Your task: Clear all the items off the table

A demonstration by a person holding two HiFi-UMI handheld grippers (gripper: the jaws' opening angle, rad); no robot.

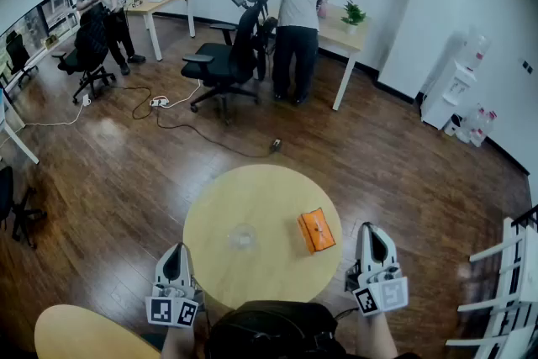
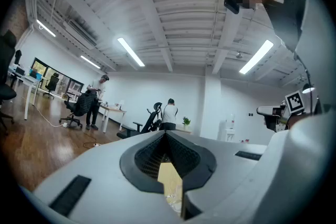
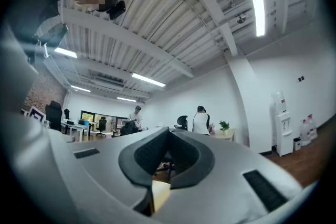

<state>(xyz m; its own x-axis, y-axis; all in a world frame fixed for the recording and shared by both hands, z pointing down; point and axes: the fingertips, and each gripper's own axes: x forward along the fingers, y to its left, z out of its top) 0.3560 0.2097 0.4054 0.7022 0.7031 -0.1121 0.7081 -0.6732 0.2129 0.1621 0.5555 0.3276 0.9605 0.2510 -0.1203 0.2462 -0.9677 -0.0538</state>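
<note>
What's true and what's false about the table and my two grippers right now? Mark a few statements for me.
1. An orange pack lies on the round table. True.
2. The right gripper holds the orange pack. False: its jaws are together on nothing, and the pack lies apart from it on the table.
3. A clear glass stands on the table, to the left of the pack. True.
4. The left gripper is wide open. False: its jaws are together, with nothing between them.
5. The table is cleared. False: the pack and the glass are both on it.
</note>
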